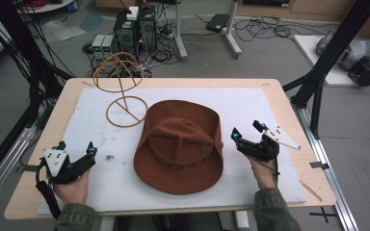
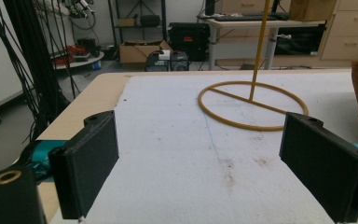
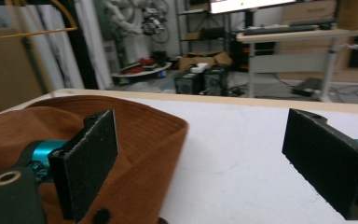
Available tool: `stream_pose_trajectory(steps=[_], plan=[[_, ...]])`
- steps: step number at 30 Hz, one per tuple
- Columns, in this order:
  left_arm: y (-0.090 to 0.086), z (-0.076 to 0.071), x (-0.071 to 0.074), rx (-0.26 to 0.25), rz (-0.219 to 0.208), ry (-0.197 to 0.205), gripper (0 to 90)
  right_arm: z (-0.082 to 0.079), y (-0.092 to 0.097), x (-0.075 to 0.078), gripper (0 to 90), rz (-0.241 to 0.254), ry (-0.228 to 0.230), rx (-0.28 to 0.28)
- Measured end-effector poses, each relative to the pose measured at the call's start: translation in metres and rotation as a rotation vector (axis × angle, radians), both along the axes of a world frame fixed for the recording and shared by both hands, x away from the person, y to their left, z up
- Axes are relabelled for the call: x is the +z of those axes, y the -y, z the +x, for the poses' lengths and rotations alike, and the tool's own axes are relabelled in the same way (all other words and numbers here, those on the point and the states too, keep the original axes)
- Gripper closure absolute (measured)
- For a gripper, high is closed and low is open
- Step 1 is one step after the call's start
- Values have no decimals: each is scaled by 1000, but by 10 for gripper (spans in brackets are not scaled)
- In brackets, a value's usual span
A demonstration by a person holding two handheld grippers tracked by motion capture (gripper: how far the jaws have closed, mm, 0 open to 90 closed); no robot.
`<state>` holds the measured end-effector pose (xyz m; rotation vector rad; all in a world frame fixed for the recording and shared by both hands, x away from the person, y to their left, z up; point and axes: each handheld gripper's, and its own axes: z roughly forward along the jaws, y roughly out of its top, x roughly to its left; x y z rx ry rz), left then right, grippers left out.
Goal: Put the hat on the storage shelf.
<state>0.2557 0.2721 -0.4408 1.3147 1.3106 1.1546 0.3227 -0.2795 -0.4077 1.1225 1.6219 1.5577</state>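
The brown hat (image 1: 179,147) lies on the surface, the left gripper (image 1: 76,147) at nine o'clock, the right gripper (image 1: 245,130) at three, both with jaws wide apart, holding nothing

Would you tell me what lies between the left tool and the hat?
Bare white mat with a small dark smudge, seen in the high view, separates left tool from hat.

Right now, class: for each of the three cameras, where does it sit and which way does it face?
High view: above the person's side, facing forward and down on the table; forearms, both hands, left gripper, right gripper show.
Left gripper view: rides the left gripper, facing the stand; open jaws show.
Right gripper view: rides the right gripper, facing the hat; open jaws show.
All share hat and stand.
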Motion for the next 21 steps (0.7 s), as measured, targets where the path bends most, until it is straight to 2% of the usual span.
stream_pose_trajectory(steps=[1,3,8,9,10,11,12,13,16,17,18,21], plan=[[0,0,0,-2,-1,-1,119,1,-2,0,97,-5,10,21],[0,0,0,-4,0,-2,119,2,-5,0,98,-12,-2,69],[0,0,0,-4,2,-2,119,7,-15,2,97,-91,15,169],[0,0,0,-5,2,-2,119,8,-18,2,97,-100,11,195],[0,0,0,-7,0,-3,119,8,-18,2,97,-100,11,195],[0,0,-1,-8,-2,-3,119,12,-23,2,97,-118,10,245],[0,0,-1,-8,-2,-3,119,12,-23,2,97,-118,10,245],[0,0,0,-9,2,-5,119,15,-28,3,97,-138,6,296],[0,-1,0,-7,1,-2,119,20,-35,4,97,-155,11,376],[0,-1,0,-7,1,-2,119,20,-35,4,97,-155,11,376],[-1,-1,0,-4,-6,-2,119,23,-40,3,98,-173,1,420],[-2,-1,-1,-6,-6,-3,119,26,-48,1,98,-191,-4,493]])
